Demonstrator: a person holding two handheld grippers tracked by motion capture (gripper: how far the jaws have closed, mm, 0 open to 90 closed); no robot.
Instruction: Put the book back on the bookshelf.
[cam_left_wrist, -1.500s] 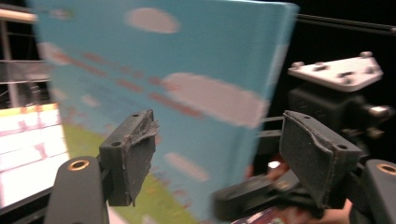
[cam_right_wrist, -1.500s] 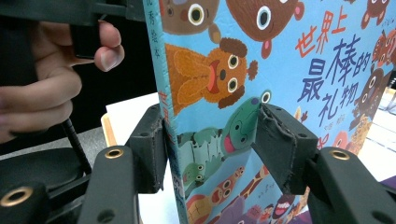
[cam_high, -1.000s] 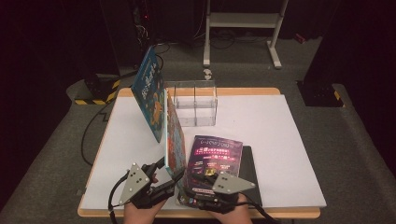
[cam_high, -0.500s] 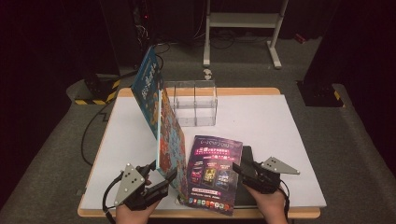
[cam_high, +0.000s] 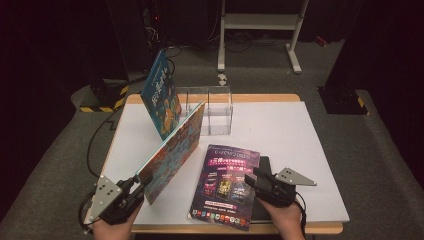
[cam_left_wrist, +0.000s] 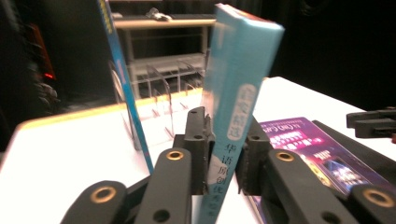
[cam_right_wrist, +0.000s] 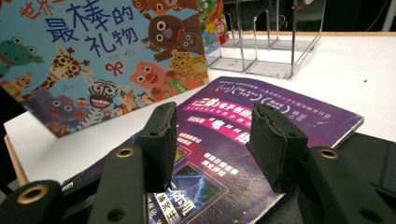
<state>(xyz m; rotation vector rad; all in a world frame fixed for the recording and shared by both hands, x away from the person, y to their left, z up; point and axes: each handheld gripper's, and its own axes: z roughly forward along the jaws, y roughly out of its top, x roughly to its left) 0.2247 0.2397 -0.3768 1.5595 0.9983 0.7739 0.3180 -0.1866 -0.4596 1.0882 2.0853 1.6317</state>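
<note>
A picture book with cartoon animals (cam_high: 172, 150) stands on its edge on the white table (cam_high: 280, 130), tilted, its far corner near the clear rack. My left gripper (cam_high: 141, 186) at the near left is shut on its near end. In the left gripper view the pads of the left gripper (cam_left_wrist: 224, 154) clamp the teal spine (cam_left_wrist: 236, 93); the jaws have just been closing on it. A purple magazine (cam_high: 227, 185) lies flat on the near middle. My right gripper (cam_high: 250, 177) hovers at its right side, and the right gripper (cam_right_wrist: 212, 126) is open above the purple magazine (cam_right_wrist: 261, 107).
A blue book (cam_high: 160, 95) leans upright at the left end of a clear acrylic rack (cam_high: 215, 110) at the back. A black flat board (cam_high: 265, 165) lies under the magazine's right edge. A white stand (cam_high: 260, 30) is on the floor beyond the table.
The right gripper swung from the near middle to the magazine's right side. The left gripper shifted left, pulling the picture book's near end with it, so the book leans lower.
</note>
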